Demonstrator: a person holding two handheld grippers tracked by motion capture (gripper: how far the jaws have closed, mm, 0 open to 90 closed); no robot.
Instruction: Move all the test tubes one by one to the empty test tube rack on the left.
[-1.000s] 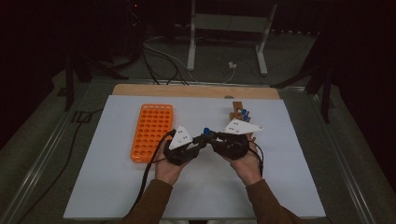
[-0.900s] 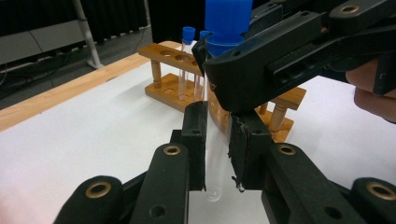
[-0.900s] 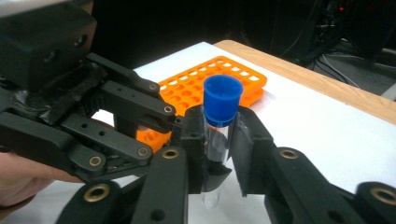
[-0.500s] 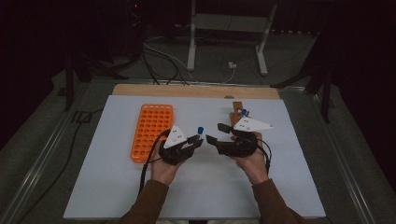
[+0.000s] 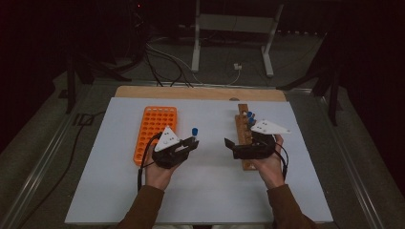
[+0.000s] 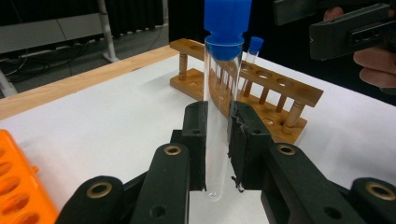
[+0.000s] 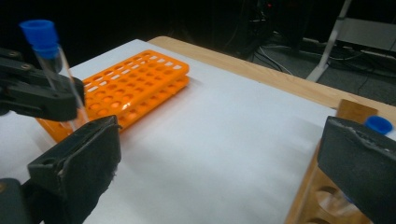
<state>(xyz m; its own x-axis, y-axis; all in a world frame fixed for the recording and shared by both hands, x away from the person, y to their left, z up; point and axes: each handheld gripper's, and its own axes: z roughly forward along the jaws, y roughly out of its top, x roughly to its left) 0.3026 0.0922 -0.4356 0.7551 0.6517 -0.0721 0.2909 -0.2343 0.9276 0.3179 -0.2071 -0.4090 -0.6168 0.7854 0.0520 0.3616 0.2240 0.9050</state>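
Your left gripper is clamped on a clear tube with a blue cap, holding it upright at the centre of the high view, just right of the orange rack. Your right gripper has just been opening and stands wide with nothing between its jaws, beside the wooden rack. You seem mid-transfer: next, carry the tube left over an orange hole and lower it straight.

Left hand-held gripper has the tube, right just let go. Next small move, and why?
Probably carry the blue-capped test tube left toward the orange rack and line it up over an empty hole. The left hand-held gripper is shut on the tube, held upright; the right hand-held gripper has just been opening, with nothing between its jaws, beside the wooden rack.
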